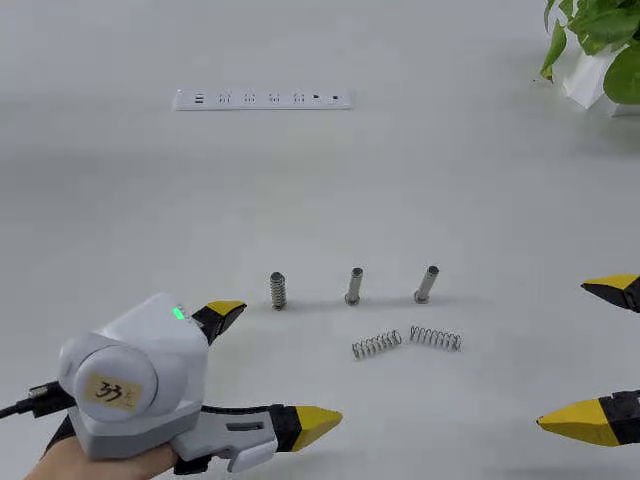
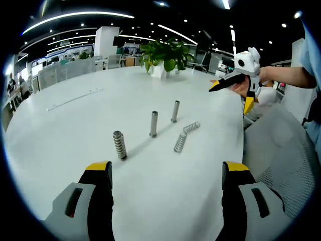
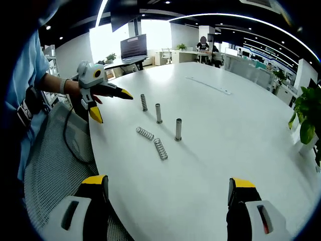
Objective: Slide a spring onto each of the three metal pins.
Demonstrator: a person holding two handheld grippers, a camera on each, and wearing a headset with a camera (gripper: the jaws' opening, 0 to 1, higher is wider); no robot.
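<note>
Three metal pins stand in a row on the white table. The left pin [image 1: 278, 290] wears a spring [image 2: 119, 144]; the middle pin [image 1: 354, 286] and the right pin [image 1: 427, 284] are bare. Two loose springs [image 1: 376, 344] [image 1: 436, 338] lie just in front of the pins. My left gripper [image 1: 275, 365] sits low at the near left, open and empty, short of the sprung pin. My right gripper [image 1: 600, 355] is at the right edge, open and empty, off to the right of the loose springs [image 3: 160, 148].
A white power strip [image 1: 262, 99] lies far back on the table [image 1: 140, 220]. A potted plant [image 1: 596, 45] stands at the back right corner. A mesh chair [image 3: 50, 160] sits beside the table's near edge.
</note>
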